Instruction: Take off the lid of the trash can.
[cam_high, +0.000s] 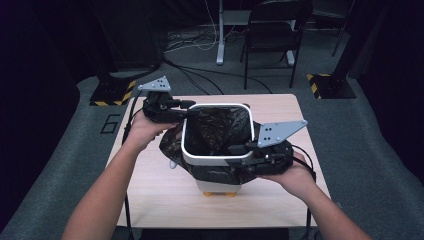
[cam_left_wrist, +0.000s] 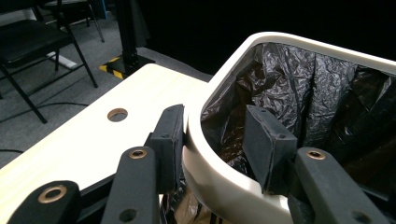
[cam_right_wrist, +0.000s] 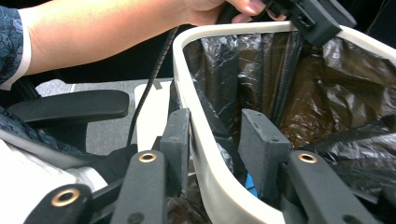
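Note:
A white bin (cam_high: 216, 186) stands in the middle of the table, lined with a black plastic bag (cam_high: 220, 127) whose edge hangs over its sides. A white rim ring (cam_high: 215, 160) runs around the bin's mouth. My left gripper (cam_high: 189, 108) is at the rim's far left corner. In the left gripper view it (cam_left_wrist: 217, 117) straddles the rim (cam_left_wrist: 205, 154), the outer pad against the rim's outside and the inner pad standing off it inside the bag. My right gripper (cam_high: 238, 150) straddles the near right rim the same way (cam_right_wrist: 217, 119), with bag showing between rim (cam_right_wrist: 205, 154) and inner pad.
The light wooden table (cam_high: 150, 195) has a round hole (cam_left_wrist: 117, 114) near its far left. Behind it stand a black folding chair (cam_high: 272, 30), a grey desk leg (cam_high: 220, 35) and two stands with yellow-black striped bases (cam_high: 112, 92) (cam_high: 330, 85). Cables lie on the grey carpet.

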